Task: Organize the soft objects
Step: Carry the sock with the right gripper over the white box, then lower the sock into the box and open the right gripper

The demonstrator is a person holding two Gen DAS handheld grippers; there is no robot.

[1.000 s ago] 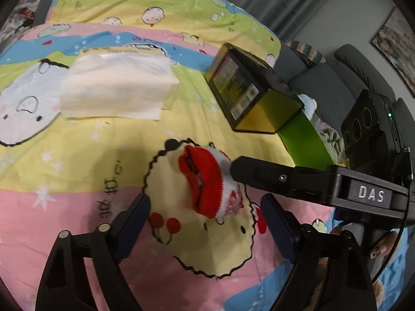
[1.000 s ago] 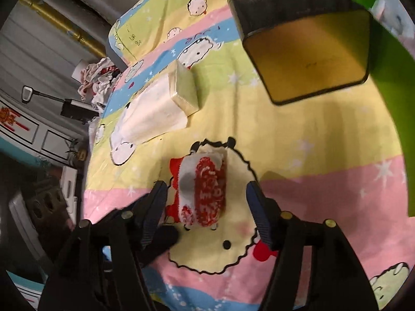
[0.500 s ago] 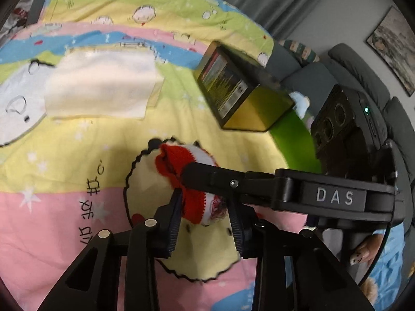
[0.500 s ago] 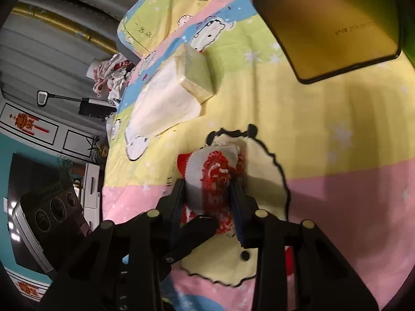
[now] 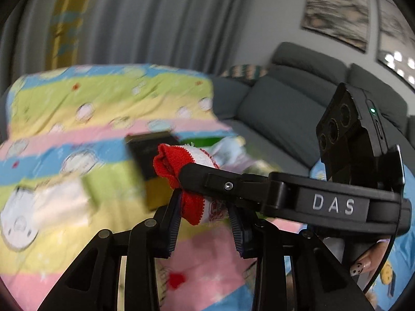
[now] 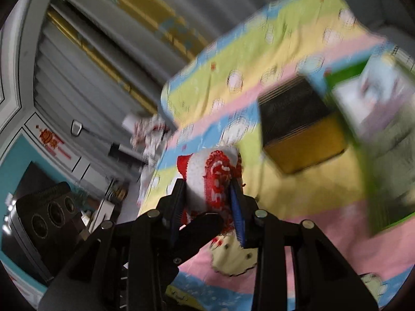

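Observation:
A rolled red and white sock (image 5: 168, 160) hangs in the air above the colourful cartoon quilt (image 5: 64, 98). My left gripper (image 5: 205, 213) is shut on its lower part. The right gripper's black finger (image 5: 233, 185) crosses in from the right and presses on the same roll. In the right wrist view the sock (image 6: 207, 171) sits squeezed between the pads of my right gripper (image 6: 207, 194), which is shut on it. The left gripper's finger (image 6: 202, 229) pokes in from below. The background is blurred by motion.
A black and gold box (image 5: 147, 155) (image 6: 298, 127) lies on the quilt beyond the sock. A folded white cloth (image 5: 59, 204) is at the left and a green sheet (image 6: 376, 155) at the right. A grey sofa (image 5: 285, 108) and curtains stand behind. A hand (image 5: 363, 264) holds the right gripper.
Both grippers closed on the sock where it lay on the quilt. They then rose with it, so the quilt has dropped away and the sofa and curtains fill the views.

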